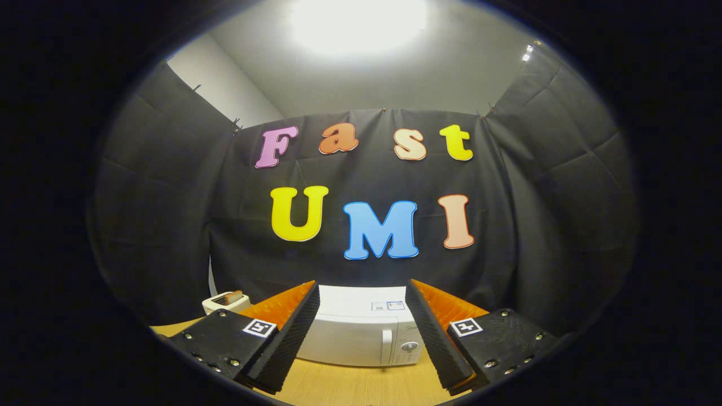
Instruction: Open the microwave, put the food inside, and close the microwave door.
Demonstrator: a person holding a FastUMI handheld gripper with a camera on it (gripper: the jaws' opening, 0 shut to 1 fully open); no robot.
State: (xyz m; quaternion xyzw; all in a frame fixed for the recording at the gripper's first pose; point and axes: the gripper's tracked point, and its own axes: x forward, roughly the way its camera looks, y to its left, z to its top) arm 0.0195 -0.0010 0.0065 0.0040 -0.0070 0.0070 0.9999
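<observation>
A white microwave (361, 330) stands on the wooden table (350, 386), well beyond my fingers, its door shut. Its vertical handle (387, 347) and a round knob (410, 346) sit at the right of the front. My gripper (364, 310) is open and raised, with nothing between its fingers; the microwave shows in the gap between them. To the left, behind my left finger (293, 332), stands a white toaster (225, 301) with a slice of bread in its slot.
Black cloth walls close the booth behind and on both sides of the microwave. A bright ceiling lamp (358, 22) glares overhead. Bare wooden tabletop lies between the fingers and the microwave front.
</observation>
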